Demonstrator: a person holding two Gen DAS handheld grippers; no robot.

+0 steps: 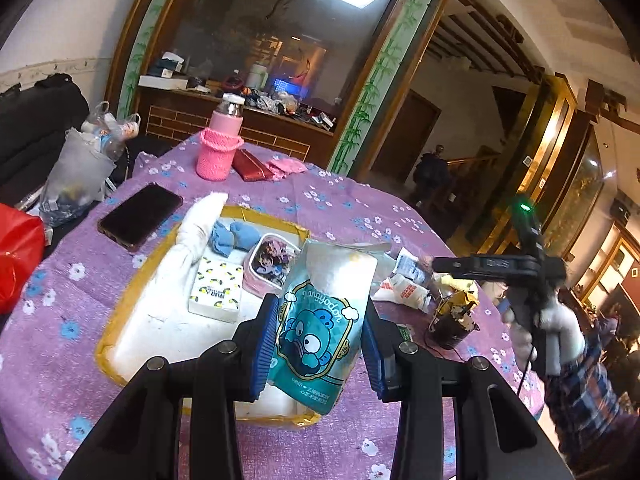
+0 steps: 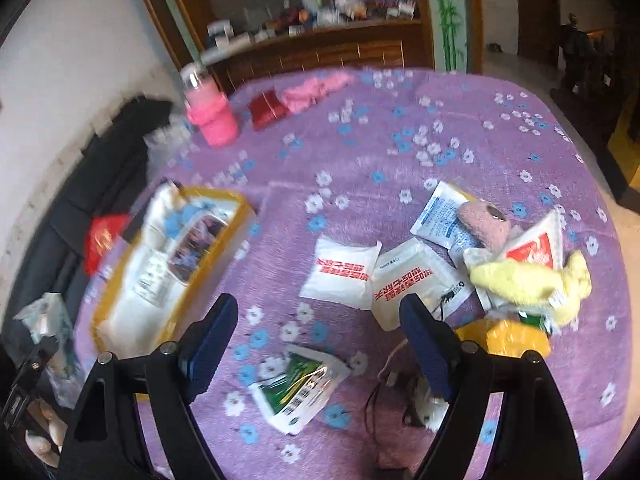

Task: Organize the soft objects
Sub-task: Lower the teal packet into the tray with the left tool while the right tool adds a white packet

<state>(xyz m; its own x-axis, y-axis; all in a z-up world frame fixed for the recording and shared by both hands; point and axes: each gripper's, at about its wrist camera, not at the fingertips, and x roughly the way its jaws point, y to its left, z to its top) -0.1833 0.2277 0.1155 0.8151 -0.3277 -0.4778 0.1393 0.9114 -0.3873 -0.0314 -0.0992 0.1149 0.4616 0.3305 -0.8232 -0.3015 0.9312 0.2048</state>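
A table (image 2: 400, 140) under purple flowered cloth carries a yellow-rimmed box (image 2: 224, 256) — beyond it a phone (image 1: 140, 216) and pink bottle (image 1: 218, 152), rightward white packets (image 2: 340, 272).

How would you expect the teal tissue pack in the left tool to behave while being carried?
The teal tissue pack is probably light and squashy. Its glossy film wrapper may slip between the left tool's pads. It stands tall and slightly tilted above the yellow-rimmed box, so it may sag.

Left gripper (image 1: 320, 344) jaws closed on a teal tissue pack (image 1: 324, 320), held upright; right gripper (image 2: 316, 344) jaws spread wide, nothing between them, angled downward.
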